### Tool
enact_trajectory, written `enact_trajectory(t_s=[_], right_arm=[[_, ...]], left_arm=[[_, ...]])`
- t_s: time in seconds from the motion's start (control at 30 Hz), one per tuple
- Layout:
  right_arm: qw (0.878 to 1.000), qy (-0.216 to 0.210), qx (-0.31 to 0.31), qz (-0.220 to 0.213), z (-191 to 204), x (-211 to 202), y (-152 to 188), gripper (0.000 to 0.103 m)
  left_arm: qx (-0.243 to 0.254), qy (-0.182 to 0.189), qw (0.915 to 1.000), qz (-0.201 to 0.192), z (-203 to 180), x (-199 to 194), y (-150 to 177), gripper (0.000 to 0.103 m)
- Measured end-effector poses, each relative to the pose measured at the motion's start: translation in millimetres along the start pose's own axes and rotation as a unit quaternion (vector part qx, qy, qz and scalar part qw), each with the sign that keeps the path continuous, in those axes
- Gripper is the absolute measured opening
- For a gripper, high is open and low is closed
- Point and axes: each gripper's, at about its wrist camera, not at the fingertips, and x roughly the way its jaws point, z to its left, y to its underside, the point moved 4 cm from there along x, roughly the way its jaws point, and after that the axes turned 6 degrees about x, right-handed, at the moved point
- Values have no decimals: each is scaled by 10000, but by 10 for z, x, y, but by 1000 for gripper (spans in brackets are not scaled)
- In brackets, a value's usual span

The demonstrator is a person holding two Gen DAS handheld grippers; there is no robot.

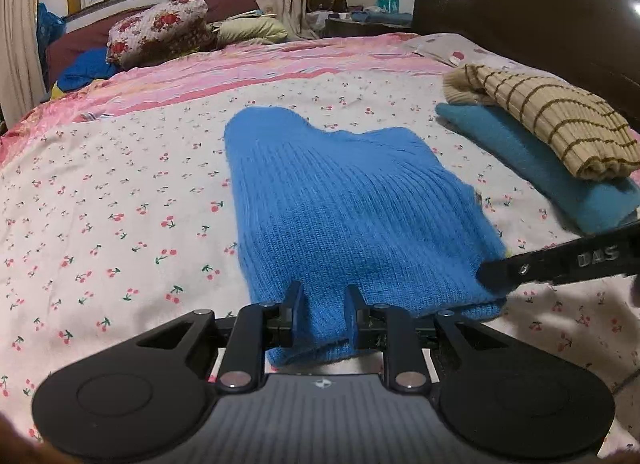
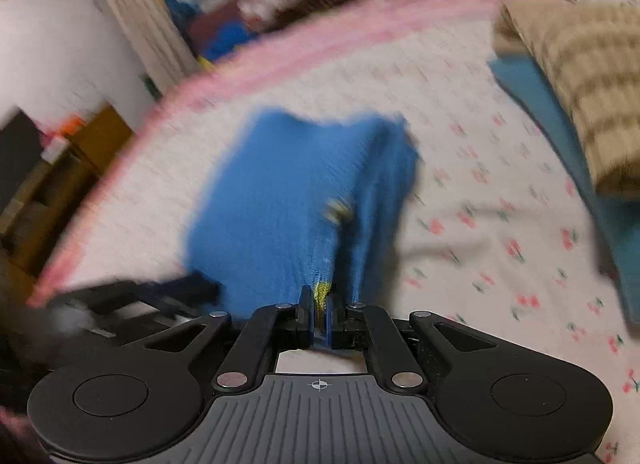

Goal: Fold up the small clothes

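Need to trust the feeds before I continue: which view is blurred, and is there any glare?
Left wrist view: sharp, blue knit garment crisp, fisheye bends the bed edges, a small glare spot on the dark headboard. Right wrist view: motion-smeared throughout; only the right gripper itself reads clearly.

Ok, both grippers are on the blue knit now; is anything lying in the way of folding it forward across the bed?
Nothing visible. The bedspread beyond the blue knit is bare, and the folded stack sits off to its right, apart from it.
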Motion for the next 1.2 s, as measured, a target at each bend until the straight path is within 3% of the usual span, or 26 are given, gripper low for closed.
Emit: enact_trajectory(t_s=[0.1, 0.2, 0.3, 0.43, 0.67, 0.8, 0.93, 1.03, 1.13, 1.2], right_arm=[[9994, -161, 307, 10, -54, -22, -49, 12], [9976, -342, 407, -437, -39, -226, -168, 17], [9954, -226, 563, -738, -103, -251, -323, 20], [9936, -163, 872, -696, -198, -18, -602, 34], [9893, -610, 1295, -266, -202, 447, -711, 35], [9892, -731, 1229, -338, -198, 389, -739, 15], [9880, -943, 1028, -663, -142, 55, -745, 12], [9903, -743, 970, -667, -213, -45, -646, 12], [9958, -179, 791, -427, -281, 220, -562, 15], [9964, -103, 733, -414, -273, 289, -555, 19]], left_arm=[[-35, 74, 9999, -75, 25, -65, -6, 29], [-115, 83, 9998, -137, 109, -110, -36, 29], [-266, 72, 9994, -226, 201, -120, -101, 29], [-413, -39, 9988, -259, 296, -89, -157, 30], [-429, -89, 9990, -68, 320, 25, -142, 33], [-466, -128, 9988, -82, 318, 30, -178, 33], [-517, -108, 9983, -230, 313, -26, -213, 35], [-422, -112, 9990, -121, 279, 62, -200, 38], [-287, -200, 9994, 5, 235, 141, -188, 41], [-275, -195, 9994, -11, 240, 99, -201, 41]])
